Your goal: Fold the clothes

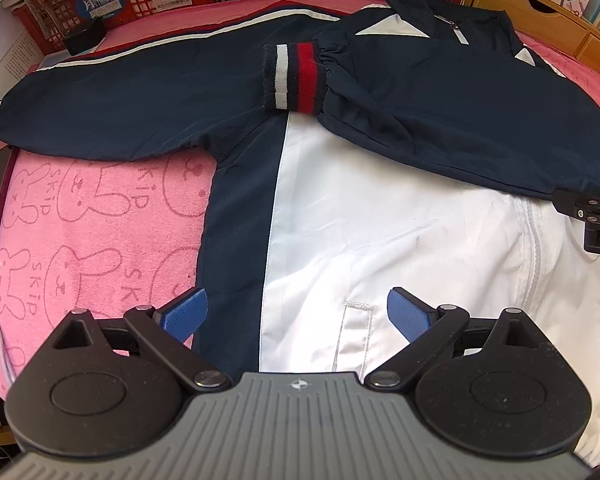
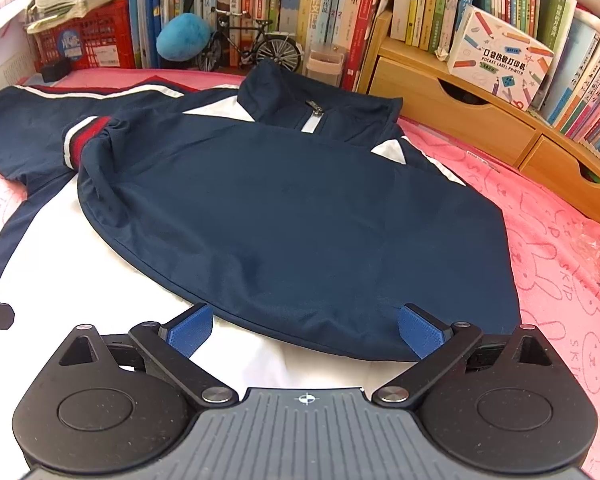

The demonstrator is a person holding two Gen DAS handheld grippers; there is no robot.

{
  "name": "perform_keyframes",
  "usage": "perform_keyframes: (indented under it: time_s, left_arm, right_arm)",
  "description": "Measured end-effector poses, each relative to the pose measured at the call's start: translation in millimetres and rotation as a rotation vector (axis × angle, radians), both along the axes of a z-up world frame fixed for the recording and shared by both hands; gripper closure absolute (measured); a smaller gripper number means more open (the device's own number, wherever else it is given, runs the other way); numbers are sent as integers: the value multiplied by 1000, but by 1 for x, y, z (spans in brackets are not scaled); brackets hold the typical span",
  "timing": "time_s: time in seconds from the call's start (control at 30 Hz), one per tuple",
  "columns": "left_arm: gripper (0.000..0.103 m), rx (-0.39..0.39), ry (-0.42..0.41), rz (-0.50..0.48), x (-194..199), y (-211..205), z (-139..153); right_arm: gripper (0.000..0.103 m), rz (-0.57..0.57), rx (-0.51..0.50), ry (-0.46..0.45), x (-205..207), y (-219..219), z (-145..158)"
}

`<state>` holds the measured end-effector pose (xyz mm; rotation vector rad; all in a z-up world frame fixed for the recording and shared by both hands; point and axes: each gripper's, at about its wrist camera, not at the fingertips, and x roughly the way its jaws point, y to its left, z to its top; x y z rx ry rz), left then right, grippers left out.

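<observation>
Navy-and-white jacket [image 1: 380, 208] lies flat, front up, on the pink bunny towel [image 1: 92, 216] covering the counter. One sleeve [image 2: 292, 224] is folded across the chest, its striped cuff [image 1: 296, 76] near the other armpit. Left tool [image 1: 296, 316] and right tool [image 2: 304, 328] hover above the jacket, both released, gripping nothing.

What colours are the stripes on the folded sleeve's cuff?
The cuff is navy with a white and a red stripe, clearest in the left wrist view.
</observation>
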<state>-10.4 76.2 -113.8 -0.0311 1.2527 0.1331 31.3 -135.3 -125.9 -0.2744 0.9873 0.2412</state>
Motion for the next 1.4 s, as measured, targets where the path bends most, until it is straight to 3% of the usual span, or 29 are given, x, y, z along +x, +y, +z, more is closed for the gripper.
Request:
perform_keyframes:
  time_s: [0.17,0.27,0.47,0.53,0.73,0.93,1.1,1.23,1.33,1.4]
  left_arm:
    - [3,-2,-6,24,13,9,-2]
    - [2,62,-27,22,30,16,1]
    - [0,127,-108,-9,70,27,6]
    - [0,110,-114,7,84,32,4]
    - [0,-49,-185,37,112,37,4]
    - [0,-66,-125,76,137,35,-19]
    - [0,-99,-125,96,139,45,-24]
    - [0,-74,-137,78,144,46,-21]
    - [0,-68,-134,67,152,45,-22]
    - [0,-62,-143,53,156,41,-21]
  right_arm:
    - [0,-56,-48,-27,0,-8,-15]
    - [0,-111,-139,-40,2,-16,-34]
    - [0,-131,-167,-69,7,-26,-40]
    - [0,-141,-176,-73,10,-26,-42]
    - [0,-167,-178,-77,15,-30,-43]
    - [0,-187,-190,-85,12,-39,-41]
    - [0,-259,-246,-108,-2,-72,-41]
    - [0,-384,-206,-82,-9,-114,-39]
    - [0,-494,-72,-57,-6,-142,-37]
    - [0,-475,-98,-95,-7,-130,-34]
